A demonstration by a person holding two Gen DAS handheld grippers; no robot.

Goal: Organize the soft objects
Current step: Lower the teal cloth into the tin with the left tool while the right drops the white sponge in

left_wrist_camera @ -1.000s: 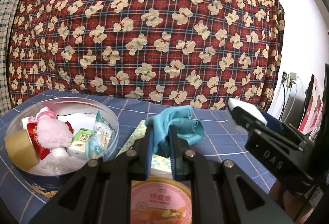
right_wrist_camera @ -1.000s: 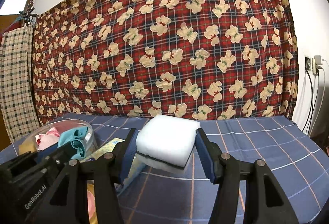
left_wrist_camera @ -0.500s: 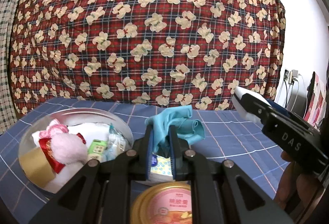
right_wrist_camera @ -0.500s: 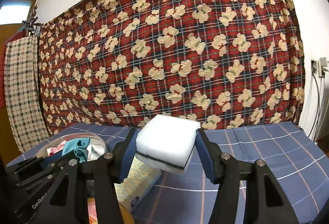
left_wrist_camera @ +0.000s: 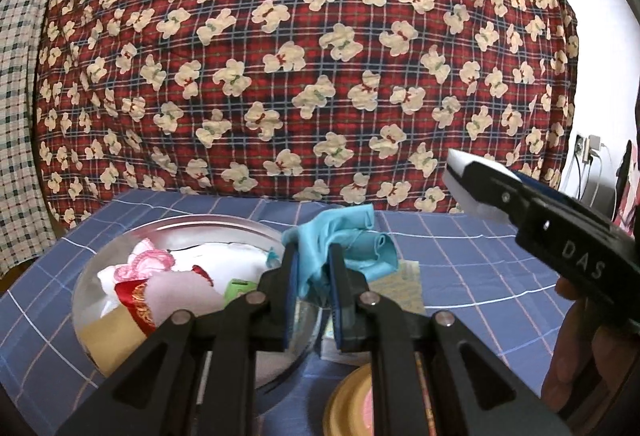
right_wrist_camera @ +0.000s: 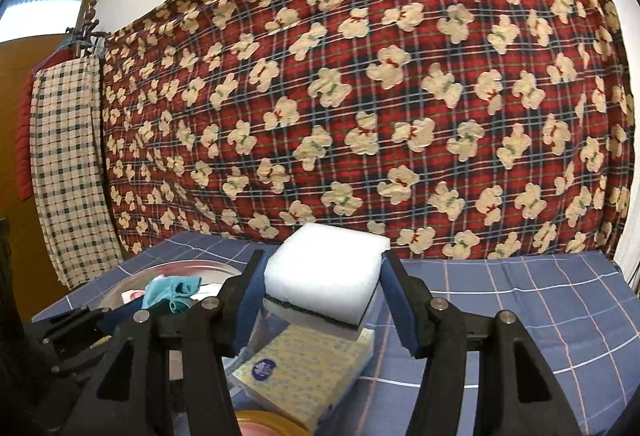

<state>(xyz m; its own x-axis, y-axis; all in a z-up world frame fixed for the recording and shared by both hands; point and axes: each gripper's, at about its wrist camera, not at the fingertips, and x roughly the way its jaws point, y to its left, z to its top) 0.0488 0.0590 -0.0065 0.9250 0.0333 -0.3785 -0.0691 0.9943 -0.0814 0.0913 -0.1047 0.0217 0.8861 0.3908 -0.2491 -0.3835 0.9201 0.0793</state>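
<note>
both hand-held grippers have risen — cloth and sponge still clamped.

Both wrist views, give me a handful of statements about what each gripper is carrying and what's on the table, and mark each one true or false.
1. The left gripper is shut on the teal cloth. True.
2. The right gripper holds a yellow tissue pack. False: it grips the white sponge; the tissue pack lies on the table.
3. The metal bowl is empty. False: several items lie in it.
4. The blue checked cloth covers the table. True.
</note>
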